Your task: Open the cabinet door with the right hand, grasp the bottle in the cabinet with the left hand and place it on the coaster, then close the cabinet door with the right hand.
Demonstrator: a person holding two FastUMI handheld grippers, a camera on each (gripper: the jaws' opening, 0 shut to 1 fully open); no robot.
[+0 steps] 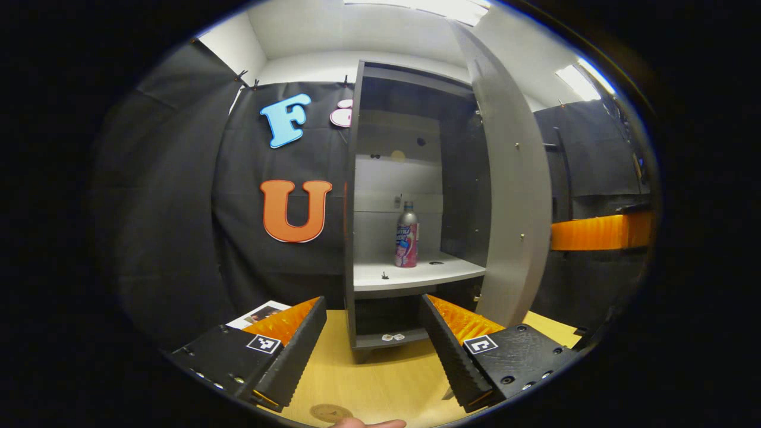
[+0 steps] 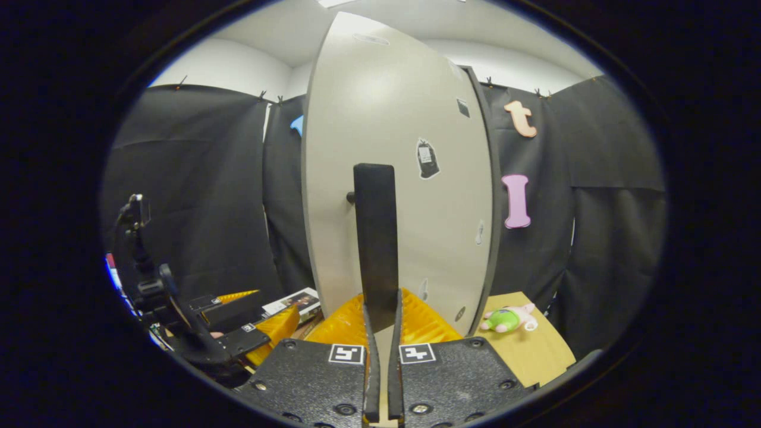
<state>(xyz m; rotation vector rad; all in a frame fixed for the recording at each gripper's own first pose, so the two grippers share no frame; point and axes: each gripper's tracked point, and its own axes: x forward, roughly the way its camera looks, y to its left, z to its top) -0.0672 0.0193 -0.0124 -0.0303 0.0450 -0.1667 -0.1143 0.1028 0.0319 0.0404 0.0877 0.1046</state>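
Cabinet door (image 1: 511, 196) stands swung open in the left gripper view, edge-on to the right of the cabinet (image 1: 410, 196). Bottle (image 1: 406, 235) stands upright on the cabinet's middle shelf (image 1: 416, 274), toward the back, well apart from both grippers. Left gripper (image 1: 374, 351) has its fingers spread wide, nothing between them, low over the wooden table (image 1: 368, 380), pointing at the cabinet's lower part. Coaster (image 1: 330, 412) — a round brownish disc on the table near the bottom edge, just by a fingertip of the person's hand (image 1: 368, 423).

Right gripper view: right gripper (image 2: 381, 333) fingers pressed together on the black vertical door handle (image 2: 376, 238) — clamped on it from both sides. Door face fills the centre. The left gripper shows off to the left, low. A small green-and-pink plush toy (image 2: 509, 318) lies on the table to the right of the door. A printed card (image 2: 292, 302) lies on the table left of the door.
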